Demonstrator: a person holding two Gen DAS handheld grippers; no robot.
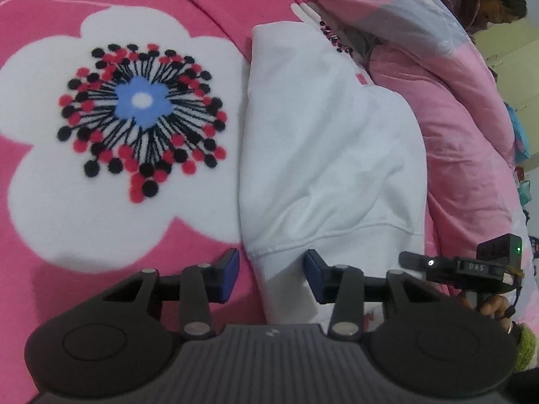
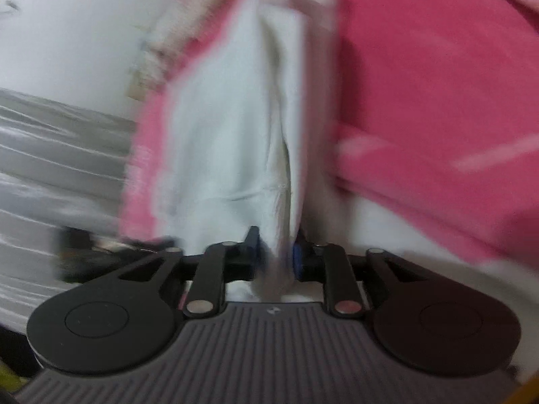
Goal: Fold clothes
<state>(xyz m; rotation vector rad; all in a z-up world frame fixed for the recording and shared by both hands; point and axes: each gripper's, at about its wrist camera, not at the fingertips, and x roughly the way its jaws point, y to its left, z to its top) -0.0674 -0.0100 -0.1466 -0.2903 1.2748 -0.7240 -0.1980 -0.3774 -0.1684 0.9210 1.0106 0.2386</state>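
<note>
Both black two-finger grippers work on one white cotton sweatshirt (image 1: 330,155) spread over a pink fleece blanket (image 1: 209,10). Nearest in the left wrist view, the left gripper (image 1: 272,274) stands moderately wide, its blue pads on either side of the garment's ribbed hem; the left pad (image 1: 230,277) sits over bare pink blanket, apart from the cloth, and the right pad (image 1: 313,277) is just beside or lightly against the fabric, so nothing is pinched. At the lower right of that view the right gripper's black body with a green light (image 1: 471,266) shows, with a hand (image 1: 495,308) on its handle. In the right wrist view, which is blurred, the right gripper (image 2: 274,254) stands narrow, clamped on a bunched fold of the white sweatshirt (image 2: 232,134), which stretches away from the jaws in a long ridge. Beyond the hem, the garment lies beside a large white flower print with red and black dots and a blue centre (image 1: 141,101). Farther off, a rumpled pale pink and grey quilt (image 1: 421,50) is piled against the garment's far edge, and a person (image 1: 495,3) is at the top right corner.
</note>
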